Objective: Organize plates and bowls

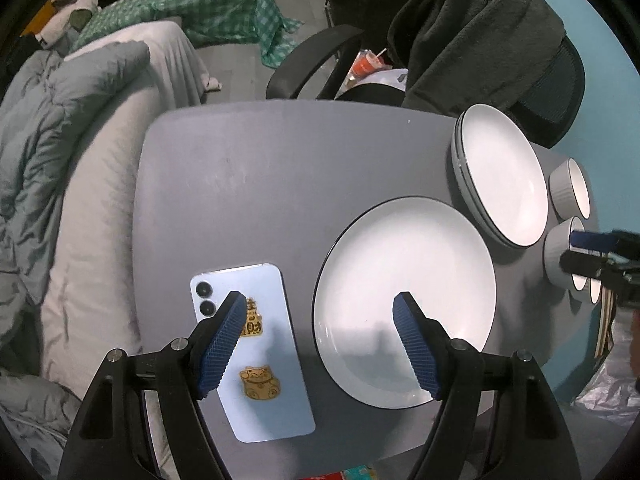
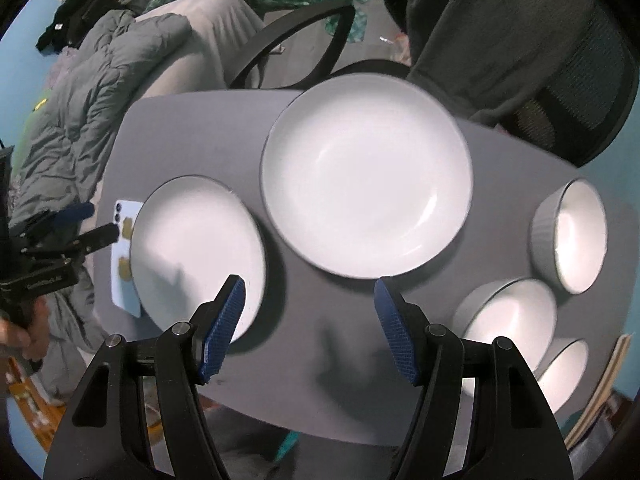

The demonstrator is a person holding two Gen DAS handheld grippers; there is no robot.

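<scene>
A single flat white plate (image 1: 404, 300) (image 2: 196, 252) with a dark rim lies on the grey table (image 1: 248, 184). Behind it to the right is a stack of deeper white plates (image 1: 500, 176) (image 2: 366, 176). Three ribbed white bowls stand at the right edge: one at the back (image 2: 572, 236) (image 1: 570, 188), one in the middle (image 2: 508, 316) (image 1: 558, 254) and one nearest (image 2: 564, 372). My left gripper (image 1: 320, 298) hangs open above the single plate's left rim, empty. My right gripper (image 2: 310, 282) is open over bare table in front of the stack, empty.
A light blue phone (image 1: 252, 352) with gold stickers lies left of the single plate, under my left finger. A black office chair (image 1: 312, 64) draped with a dark garment (image 1: 480, 32) stands behind the table. A bed with a grey duvet (image 1: 60, 152) borders the left side.
</scene>
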